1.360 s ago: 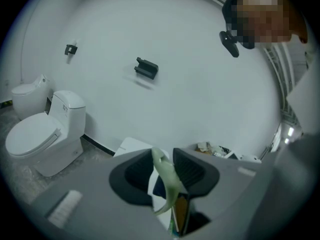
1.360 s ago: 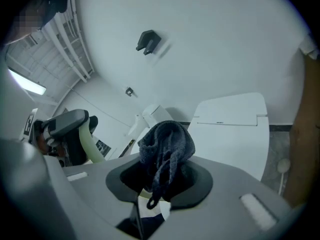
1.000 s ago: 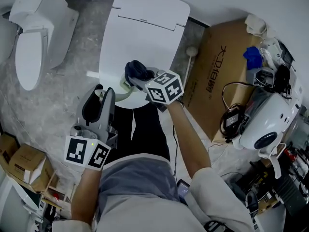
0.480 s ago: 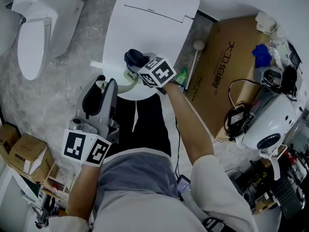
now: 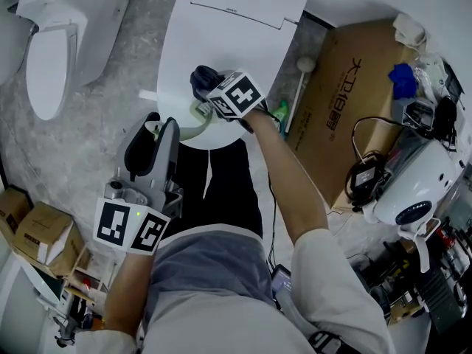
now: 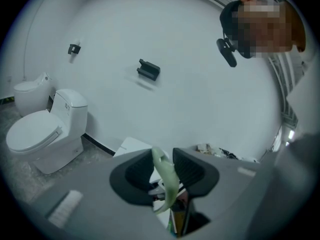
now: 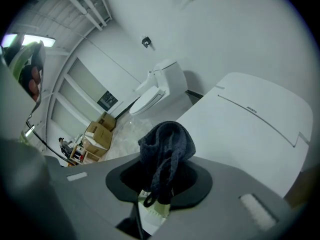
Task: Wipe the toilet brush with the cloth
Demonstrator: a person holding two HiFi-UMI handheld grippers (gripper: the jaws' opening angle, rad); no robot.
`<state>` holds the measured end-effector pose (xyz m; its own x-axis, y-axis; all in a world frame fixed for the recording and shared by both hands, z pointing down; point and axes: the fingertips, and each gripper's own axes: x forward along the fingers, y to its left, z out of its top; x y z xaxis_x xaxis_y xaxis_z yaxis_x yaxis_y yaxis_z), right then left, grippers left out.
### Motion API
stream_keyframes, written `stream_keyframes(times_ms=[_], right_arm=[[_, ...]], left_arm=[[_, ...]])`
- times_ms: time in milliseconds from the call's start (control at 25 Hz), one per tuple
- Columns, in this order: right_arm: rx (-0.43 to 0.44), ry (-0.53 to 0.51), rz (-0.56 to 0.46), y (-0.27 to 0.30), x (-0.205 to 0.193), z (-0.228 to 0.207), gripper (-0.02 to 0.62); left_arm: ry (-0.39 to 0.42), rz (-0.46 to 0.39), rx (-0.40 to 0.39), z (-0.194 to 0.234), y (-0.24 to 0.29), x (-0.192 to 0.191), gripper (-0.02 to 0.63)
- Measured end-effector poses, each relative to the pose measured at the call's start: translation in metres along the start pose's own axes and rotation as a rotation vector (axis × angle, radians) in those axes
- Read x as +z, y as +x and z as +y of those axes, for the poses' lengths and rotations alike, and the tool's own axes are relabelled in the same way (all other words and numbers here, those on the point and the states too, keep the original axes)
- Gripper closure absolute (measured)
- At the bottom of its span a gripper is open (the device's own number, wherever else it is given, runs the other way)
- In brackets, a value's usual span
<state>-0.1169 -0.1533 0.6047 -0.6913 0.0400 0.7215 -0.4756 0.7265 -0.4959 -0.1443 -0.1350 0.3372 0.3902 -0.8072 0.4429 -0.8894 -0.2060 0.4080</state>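
White toilet lid [image 5: 236, 28] below. Left tool [image 6: 162, 164] clamps stiff, likely slick toilet brush [image 6: 167, 189] handle; right tool [image 7: 162, 181] pinches soft cloth [image 7: 167, 141] just ahead.

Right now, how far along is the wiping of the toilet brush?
Done: both pickups. The left gripper is shut on the pale green toilet brush, and the right gripper is shut on the dark cloth. In hand: the cloth appears to meet the brush above the closed toilet lid. Left: how much wiping remains cannot be told.
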Motion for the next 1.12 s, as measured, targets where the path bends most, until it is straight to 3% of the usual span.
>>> stream_keyframes(times_ms=[200,600,1120], right_arm=[[-0.014,0.027,0.026,0.005,0.002,-0.004,0.492],[-0.063,0.21,0.074,0.014,-0.002,-0.027,0.492],[-0.056,0.369,0.053,0.021,-0.017,-0.046,0.492]], left_arm=[[0.002,-0.002,0.001,0.001,-0.001,0.0,0.606],[0.009,-0.004,0.0,0.0,0.0,0.0,0.606],[0.008,-0.005,-0.004,0.002,0.0,-0.001,0.606]])
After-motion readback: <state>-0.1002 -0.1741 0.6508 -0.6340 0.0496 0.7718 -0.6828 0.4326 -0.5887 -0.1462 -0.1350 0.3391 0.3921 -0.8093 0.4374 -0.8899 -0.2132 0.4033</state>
